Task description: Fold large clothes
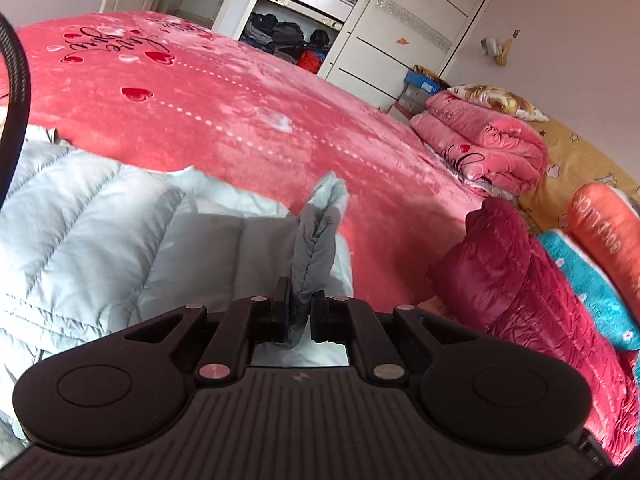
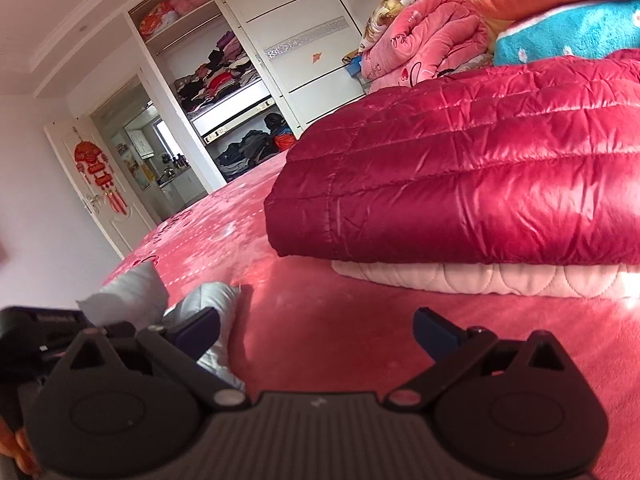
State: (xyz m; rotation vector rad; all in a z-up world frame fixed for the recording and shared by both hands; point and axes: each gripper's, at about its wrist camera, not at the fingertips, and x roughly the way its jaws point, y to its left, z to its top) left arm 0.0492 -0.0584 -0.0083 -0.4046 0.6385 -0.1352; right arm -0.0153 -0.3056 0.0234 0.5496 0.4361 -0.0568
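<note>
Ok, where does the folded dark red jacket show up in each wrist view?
Left wrist: red jacket at the right edge, on the pink bedspread.
Right wrist: red jacket fills the upper right, stacked on a pale quilted garment.
Shared landmark: the open wardrobe behind the bed.

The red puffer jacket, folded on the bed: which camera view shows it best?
The right wrist view. There the red puffer jacket fills the middle of the picture, sharp, folded on a pale quilted layer. The left wrist view shows only part of it, low at the right edge.
</note>
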